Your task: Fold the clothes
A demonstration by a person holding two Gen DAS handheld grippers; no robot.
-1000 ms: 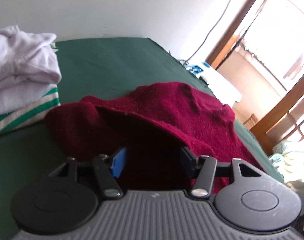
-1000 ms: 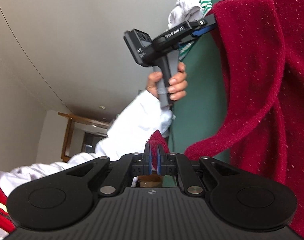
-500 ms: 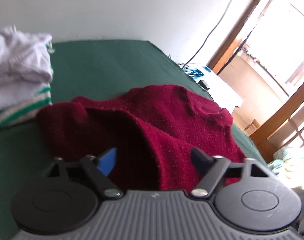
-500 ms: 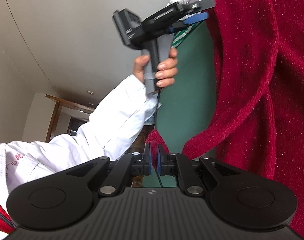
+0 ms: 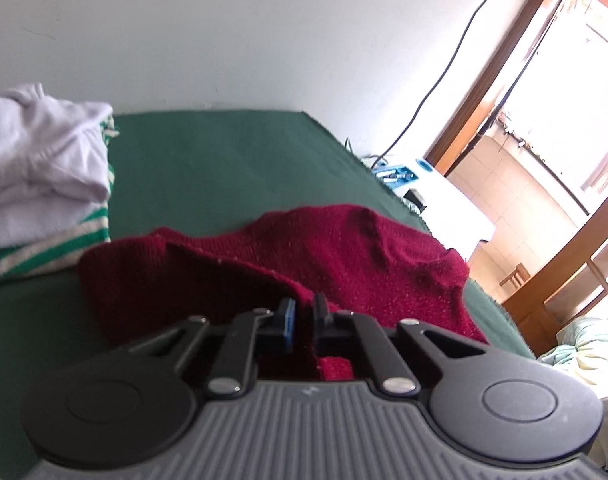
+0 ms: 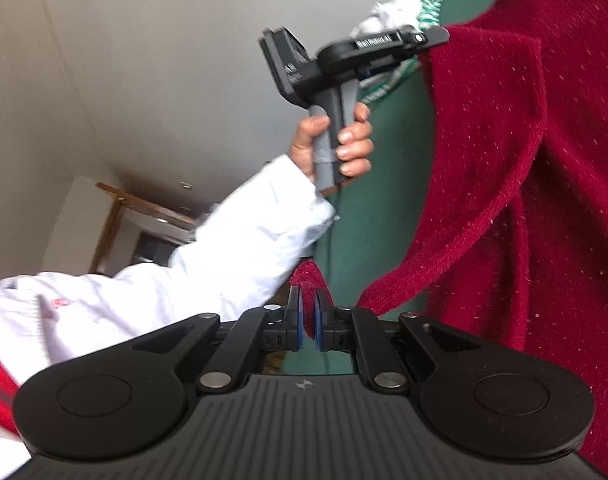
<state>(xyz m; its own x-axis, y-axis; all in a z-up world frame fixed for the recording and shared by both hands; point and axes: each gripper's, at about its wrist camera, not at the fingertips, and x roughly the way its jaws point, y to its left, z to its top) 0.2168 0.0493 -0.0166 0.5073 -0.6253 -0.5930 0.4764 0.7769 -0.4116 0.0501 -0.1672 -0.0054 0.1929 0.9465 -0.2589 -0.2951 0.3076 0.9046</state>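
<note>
The red sweater (image 5: 343,252) lies on the green table cover (image 5: 224,160). The left gripper (image 5: 302,320) is clamped on a fold of the sweater at its near edge. The right gripper (image 6: 307,322) pinches another edge of the sweater. Left of the sweater sits a pile of white and green-striped clothes (image 5: 44,176), apart from it. Beyond its right side is a white box (image 5: 451,204).

My left gripper (image 5: 302,320), wide open a second ago, now pinches the red sweater's (image 5: 343,256) folded edge low in the frame's centre.
</note>
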